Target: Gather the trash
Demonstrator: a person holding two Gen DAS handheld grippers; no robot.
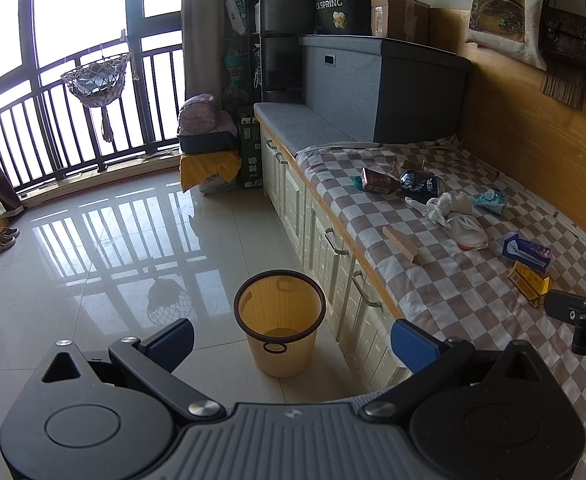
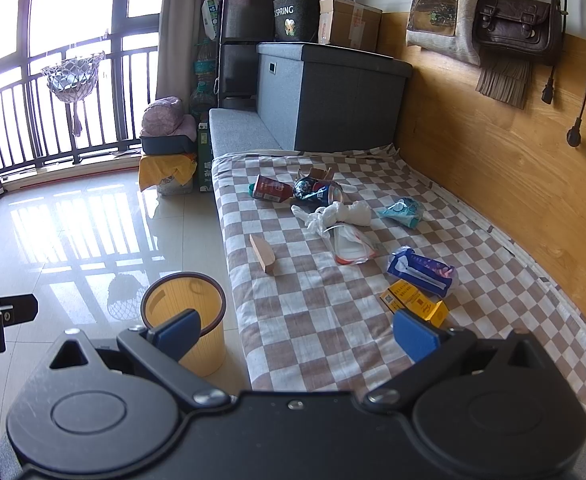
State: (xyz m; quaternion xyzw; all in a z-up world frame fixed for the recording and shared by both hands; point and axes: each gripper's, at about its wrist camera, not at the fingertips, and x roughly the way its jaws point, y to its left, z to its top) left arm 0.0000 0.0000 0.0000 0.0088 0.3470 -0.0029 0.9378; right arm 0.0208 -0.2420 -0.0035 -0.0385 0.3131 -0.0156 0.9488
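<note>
Both claws stand wide open and grip nothing. In the left wrist view the left gripper [image 1: 291,342] sits at the lower centre of the frame, its blue pads spread to either side of the yellow waste bin [image 1: 280,320], which stands on the tiled floor just beside the white cabinet front. In the right wrist view the right gripper [image 2: 295,334] occupies the lower centre over the checked cloth [image 2: 313,320]; the yellow box [image 2: 415,302] lies just above its right-hand pad, and the bin appears behind its left-hand pad. The remaining trash lies scattered on the cloth toward the centre and right of the frame: a blue tissue packet [image 2: 421,268] touching the yellow box, a clear plastic wrapper [image 2: 351,244], crumpled white paper [image 2: 337,214], a teal wrapper [image 2: 403,210], a wooden block [image 2: 263,252], a red can [image 2: 271,189] and a crushed blue can [image 2: 317,191] marked "PEPSI". A dark basket [image 2: 296,18] at upper centre reads "SPRING". The yellow box's print is too small to read.
</note>
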